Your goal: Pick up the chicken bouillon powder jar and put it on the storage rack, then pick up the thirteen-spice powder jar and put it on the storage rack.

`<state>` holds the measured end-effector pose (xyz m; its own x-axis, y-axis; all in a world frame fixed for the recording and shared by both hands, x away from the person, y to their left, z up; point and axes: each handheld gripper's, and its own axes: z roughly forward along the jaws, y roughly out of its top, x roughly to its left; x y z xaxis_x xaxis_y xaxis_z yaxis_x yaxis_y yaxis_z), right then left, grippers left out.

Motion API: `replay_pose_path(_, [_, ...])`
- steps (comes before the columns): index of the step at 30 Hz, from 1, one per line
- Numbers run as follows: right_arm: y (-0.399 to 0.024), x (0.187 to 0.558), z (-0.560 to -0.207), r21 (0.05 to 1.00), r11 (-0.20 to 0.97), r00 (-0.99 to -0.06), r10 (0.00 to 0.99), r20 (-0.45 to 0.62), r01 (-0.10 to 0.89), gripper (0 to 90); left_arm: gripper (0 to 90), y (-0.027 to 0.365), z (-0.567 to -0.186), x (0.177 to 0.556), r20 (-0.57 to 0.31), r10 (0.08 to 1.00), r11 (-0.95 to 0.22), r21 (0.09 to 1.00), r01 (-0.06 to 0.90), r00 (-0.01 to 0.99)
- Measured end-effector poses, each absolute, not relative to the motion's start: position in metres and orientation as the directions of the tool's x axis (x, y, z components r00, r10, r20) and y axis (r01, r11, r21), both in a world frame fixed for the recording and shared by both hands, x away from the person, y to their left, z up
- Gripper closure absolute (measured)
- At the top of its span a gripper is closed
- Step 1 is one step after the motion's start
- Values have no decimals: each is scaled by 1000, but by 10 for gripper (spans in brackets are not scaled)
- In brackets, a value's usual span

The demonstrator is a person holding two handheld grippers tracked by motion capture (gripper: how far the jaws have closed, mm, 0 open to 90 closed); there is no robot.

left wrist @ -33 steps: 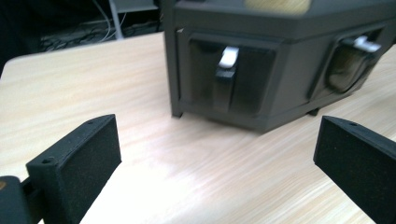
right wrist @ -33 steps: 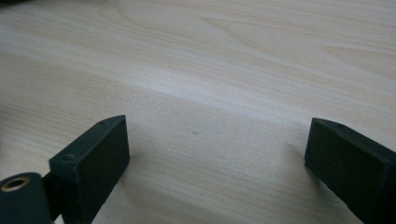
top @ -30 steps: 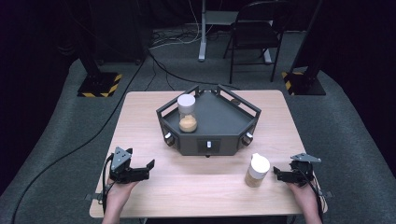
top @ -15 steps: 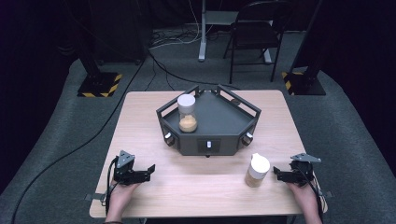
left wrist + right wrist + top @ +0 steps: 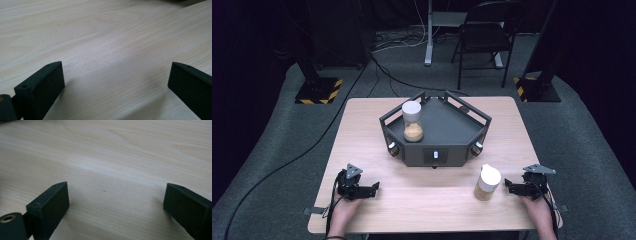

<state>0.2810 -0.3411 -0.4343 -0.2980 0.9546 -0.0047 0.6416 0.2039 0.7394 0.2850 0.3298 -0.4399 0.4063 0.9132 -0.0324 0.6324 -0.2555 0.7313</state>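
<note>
High view: both grippers, left (image 5: 373,188) and right (image 5: 509,186), rest with fingers apart beside the jar (image 5: 487,182).

Black left gripper (image 5: 373,188), right gripper (image 5: 508,185), grey triangular plates, blocky fingers (image 5: 41,87), seemingly bare forearms

Room: dark, walls unlit; floor (image 5: 592,130) grey carpet, black cables (image 5: 392,75) trailing across it; light wooden table (image 5: 362,130) at centre; black folding chair (image 5: 484,37) behind; two stand bases with yellow-black hazard stripes (image 5: 318,92); pale metal post (image 5: 428,35).
</note>
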Motion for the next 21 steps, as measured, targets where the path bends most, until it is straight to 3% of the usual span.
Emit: replay_pose_path(21, [-341,281,-434,739,204,-299,954,-5,641,54,0,322,-439,285,-6,918,-270,722,637,396])
